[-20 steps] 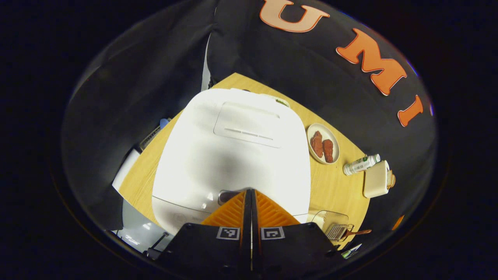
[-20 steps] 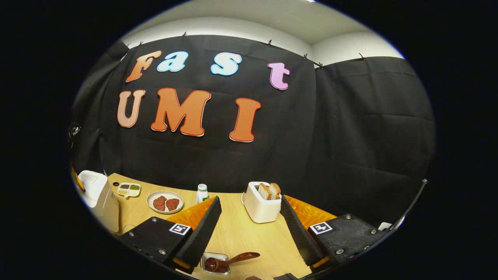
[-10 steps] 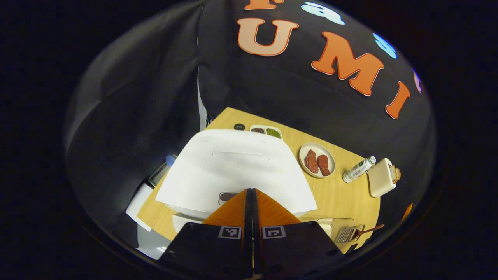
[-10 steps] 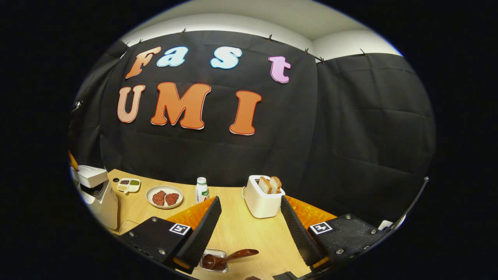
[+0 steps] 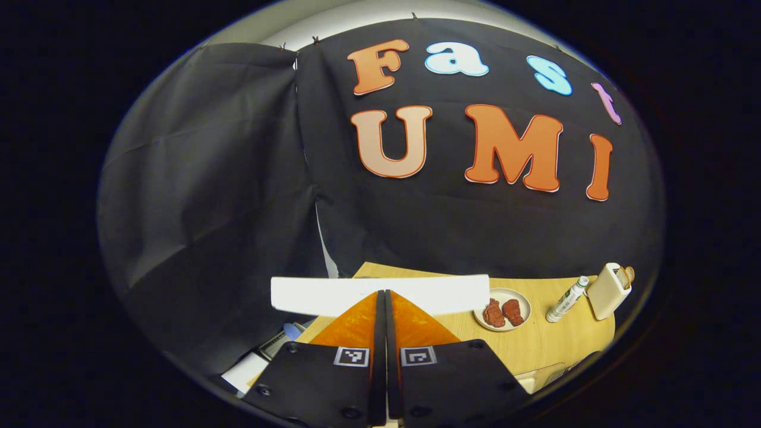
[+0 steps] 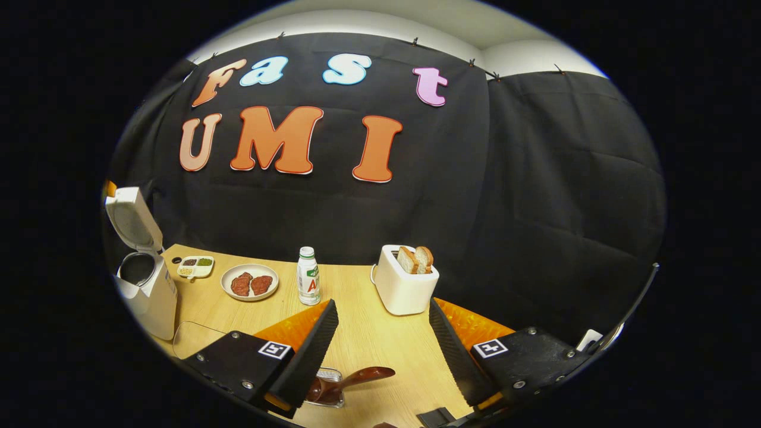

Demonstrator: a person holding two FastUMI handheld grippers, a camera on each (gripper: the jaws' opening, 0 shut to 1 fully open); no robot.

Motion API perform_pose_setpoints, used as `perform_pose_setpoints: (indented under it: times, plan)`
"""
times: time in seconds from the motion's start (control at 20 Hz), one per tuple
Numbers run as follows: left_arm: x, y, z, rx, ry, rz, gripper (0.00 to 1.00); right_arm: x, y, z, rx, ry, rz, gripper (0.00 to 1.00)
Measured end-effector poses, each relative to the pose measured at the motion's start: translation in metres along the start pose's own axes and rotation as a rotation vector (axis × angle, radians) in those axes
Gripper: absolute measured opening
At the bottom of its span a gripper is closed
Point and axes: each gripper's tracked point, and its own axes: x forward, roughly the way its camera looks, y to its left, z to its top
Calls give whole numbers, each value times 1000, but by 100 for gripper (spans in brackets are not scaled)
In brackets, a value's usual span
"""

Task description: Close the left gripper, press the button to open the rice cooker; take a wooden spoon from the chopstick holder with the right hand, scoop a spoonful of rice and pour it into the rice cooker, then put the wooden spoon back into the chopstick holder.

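rice cooker point(image 6: 145, 291) far left, lid upright, pot mouth free from above | bottle point(image 6: 308, 284) and toaster point(image 6: 404, 288) stand mid-table | bare table point(image 6: 368, 339) between right gripper point(image 6: 383, 342) fingers, wooden spoon point(image 6: 348, 382) near

Two handheld grippers
Left gripper point(image 5: 383, 297) and right gripper point(image 6: 383, 315): black screwed housings, square black-and-white markers, ribbed finger faces.

White rice cooker point(image 6: 145, 285), dark brown wooden spoon point(image 6: 345, 383), pale wood table point(image 6: 368, 339).
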Motion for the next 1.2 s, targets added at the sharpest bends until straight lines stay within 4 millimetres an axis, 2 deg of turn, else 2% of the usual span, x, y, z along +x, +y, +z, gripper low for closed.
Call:
perform_pose_setpoints:
  times: [0.3,0.35,0.4,0.45,0.5,0.6,0.7,0.85,1.05,1.2]
  plan:
    - [-18,-24,24,-21,-111,-60,6,12,3,-28,6,71,23,96]
    - [-20,-23,26,-24,-128,-72,9,14,2,-32,12,80,24,96]
    - [-23,-26,25,-22,-136,-83,24,16,2,-36,19,89,24,96]
    - [-24,-31,26,-22,-142,-95,33,19,1,-43,26,102,26,96]
    - [-26,-31,27,-19,-148,-93,52,20,1,-49,34,116,27,95]
    - [-30,-34,26,-7,-155,-84,71,25,0,-64,56,150,25,96]
    - [-31,-37,26,3,-159,-73,75,27,0,-78,82,181,25,96]
    - [-37,-48,28,3,-172,-88,75,31,8,-98,148,222,33,96]
    - [-40,-53,28,37,-175,-86,93,31,22,-130,300,310,58,95]
    - [-43,-58,25,53,-170,-99,93,30,33,-143,401,343,86,90]
